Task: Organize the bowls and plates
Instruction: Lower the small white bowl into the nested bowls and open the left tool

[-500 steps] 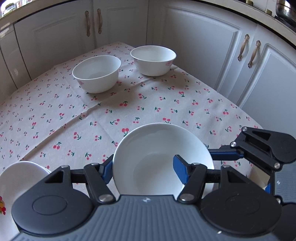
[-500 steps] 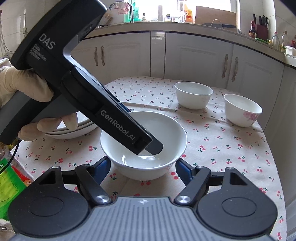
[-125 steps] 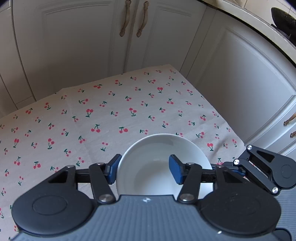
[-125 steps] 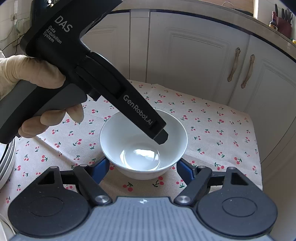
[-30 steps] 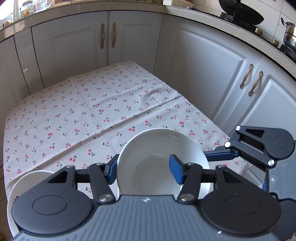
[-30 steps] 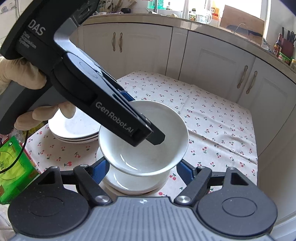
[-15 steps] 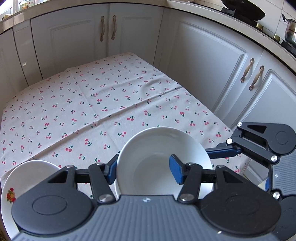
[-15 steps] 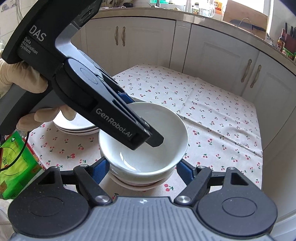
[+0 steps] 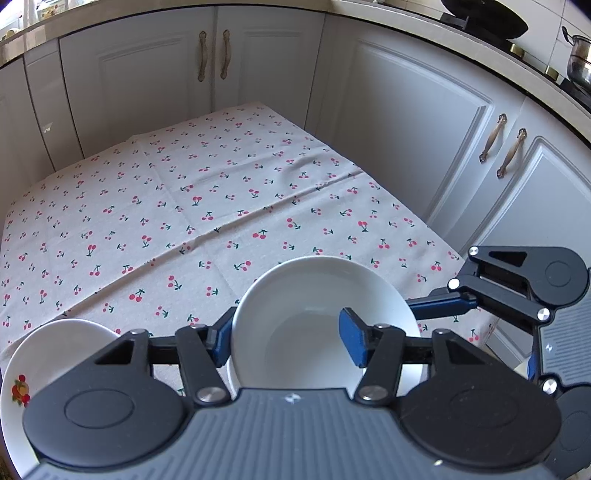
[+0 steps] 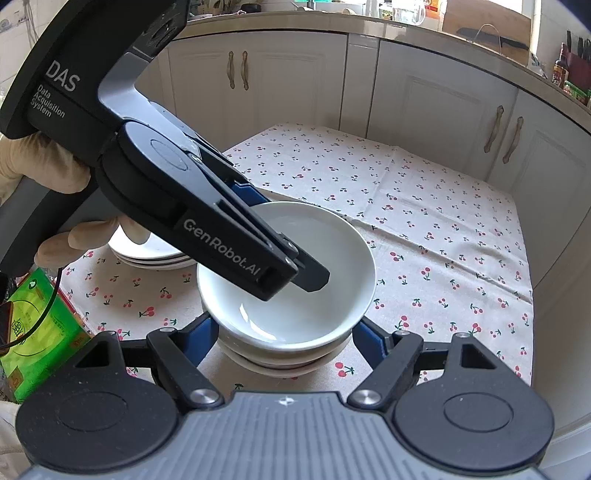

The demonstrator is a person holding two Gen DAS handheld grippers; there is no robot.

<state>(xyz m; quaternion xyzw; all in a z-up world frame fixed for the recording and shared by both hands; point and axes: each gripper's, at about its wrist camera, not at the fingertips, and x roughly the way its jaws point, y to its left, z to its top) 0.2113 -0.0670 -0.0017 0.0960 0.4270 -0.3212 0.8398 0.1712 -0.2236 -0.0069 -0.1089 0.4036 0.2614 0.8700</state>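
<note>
From my right wrist view, the top bowl (image 10: 325, 251) sits nested on the bowl stack (image 10: 280, 362) on the tablecloth (image 10: 443, 229). The plate stack (image 10: 147, 254) lies left of the bowl stack, and the box (image 10: 40, 328) sits further left, nearer me.

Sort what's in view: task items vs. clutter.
Task items: top bowl, gripped at its rim by the left gripper; nested bowls under it; plate stack; open right gripper flanking the bowls.

Just lying about: green box; cherry tablecloth; wok.
</note>
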